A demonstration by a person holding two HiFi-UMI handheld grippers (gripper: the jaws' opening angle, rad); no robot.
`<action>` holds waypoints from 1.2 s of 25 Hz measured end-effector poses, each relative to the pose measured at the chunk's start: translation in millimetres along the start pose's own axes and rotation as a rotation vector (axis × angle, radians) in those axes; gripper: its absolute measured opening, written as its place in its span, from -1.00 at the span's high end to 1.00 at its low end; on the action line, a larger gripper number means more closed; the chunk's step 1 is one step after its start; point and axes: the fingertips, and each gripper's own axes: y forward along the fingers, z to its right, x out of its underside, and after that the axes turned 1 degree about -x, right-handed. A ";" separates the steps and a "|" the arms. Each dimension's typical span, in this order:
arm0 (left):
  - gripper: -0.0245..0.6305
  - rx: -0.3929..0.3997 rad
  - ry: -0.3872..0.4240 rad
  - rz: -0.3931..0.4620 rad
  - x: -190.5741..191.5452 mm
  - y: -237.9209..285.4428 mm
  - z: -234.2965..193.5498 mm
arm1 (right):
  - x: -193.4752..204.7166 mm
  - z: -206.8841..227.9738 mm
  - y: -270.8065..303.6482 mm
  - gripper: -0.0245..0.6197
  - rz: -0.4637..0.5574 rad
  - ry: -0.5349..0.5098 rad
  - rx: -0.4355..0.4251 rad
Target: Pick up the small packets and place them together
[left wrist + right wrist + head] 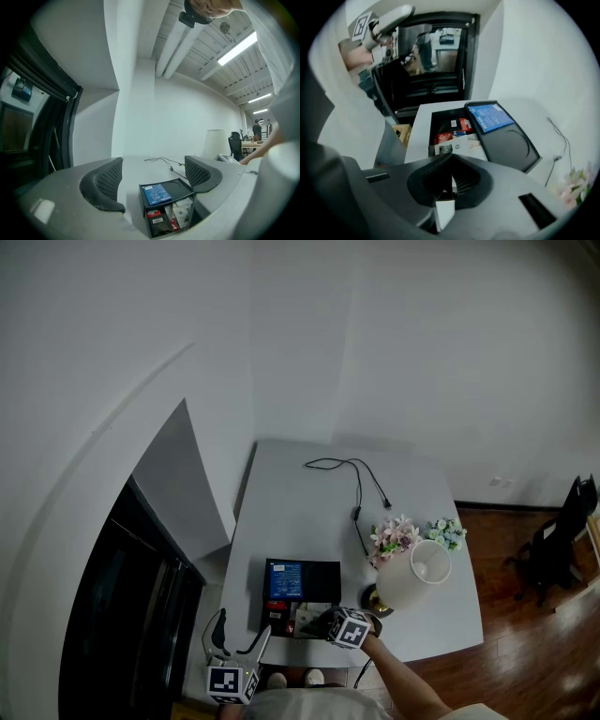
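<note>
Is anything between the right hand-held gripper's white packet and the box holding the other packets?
Nothing visible. The right hand-held gripper, shut on the white packet, looks straight at the open box; its lid is folded aside.

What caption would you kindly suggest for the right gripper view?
Right tool pinching a small white packet near the open black box of packets.

The left gripper (153, 176) has a pale grey moulded shell and two dark, curved jaw pads with a fine mesh texture. The right gripper (449, 180) is built alike, with black ribbed pads. Low in the head view, the left cube (232, 682) and the right cube (352, 628) are white with black square markers. The person wears a light grey top (309, 704).
</note>
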 end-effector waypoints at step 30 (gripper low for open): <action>-0.36 -0.011 0.014 -0.010 -1.2 9.9 -12.3 | 18.6 177.1 -19.3 0.76 0.223 0.884 0.615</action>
